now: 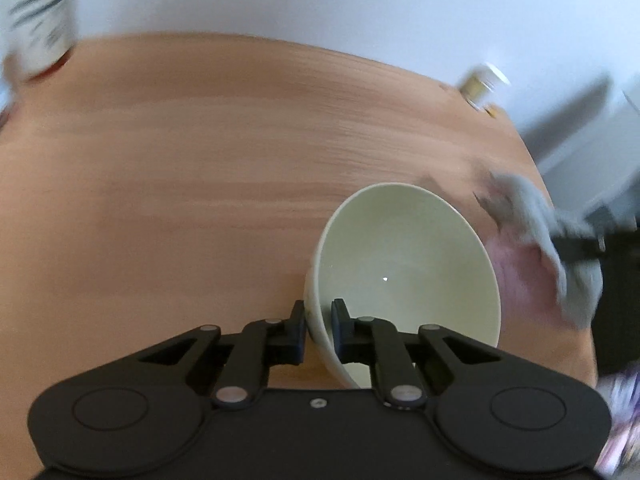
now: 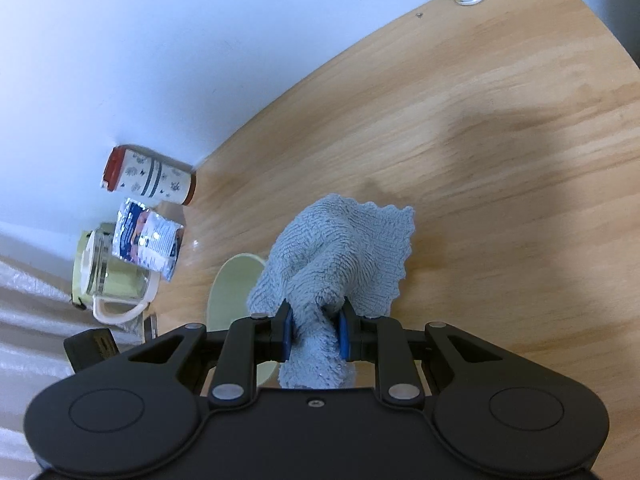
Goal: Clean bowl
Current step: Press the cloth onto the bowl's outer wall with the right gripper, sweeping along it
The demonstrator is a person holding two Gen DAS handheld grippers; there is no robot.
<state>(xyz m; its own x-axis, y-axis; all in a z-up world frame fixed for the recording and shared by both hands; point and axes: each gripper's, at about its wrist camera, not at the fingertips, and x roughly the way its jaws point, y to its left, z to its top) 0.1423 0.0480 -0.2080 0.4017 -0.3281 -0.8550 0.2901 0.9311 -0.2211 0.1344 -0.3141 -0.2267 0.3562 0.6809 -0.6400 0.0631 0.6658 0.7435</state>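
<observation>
Bowl (image 1: 404,264): pale green, tipped off level above the wooden counter (image 1: 200,160), open mouth turned up and toward the right. Held at the near rim by the left gripper (image 1: 319,326), fingers clenched on the wall, one pad outside and one inside. Interior clean-looking from the left wrist view; no residue discernible, some blur.

Grey cloth (image 2: 340,264): bunched and clamped between the fingers of the right gripper (image 2: 316,334), loose end hanging forward past the tips. Seen from the left wrist view as a blurred grey mass (image 1: 560,248) just beside the bowl's right rim, not yet inside.

Governing relation: bowl (image 2: 236,280) lying to the left of the cloth-bearing fingers and slightly below, mouth facing that way. Right hand nearer the opening; judged next move a short leftward entry into the cavity.

Clutter at the far left edge: patterned canister (image 2: 152,178), foil packet (image 2: 146,242), glass mug (image 2: 112,280), well apart.
</observation>
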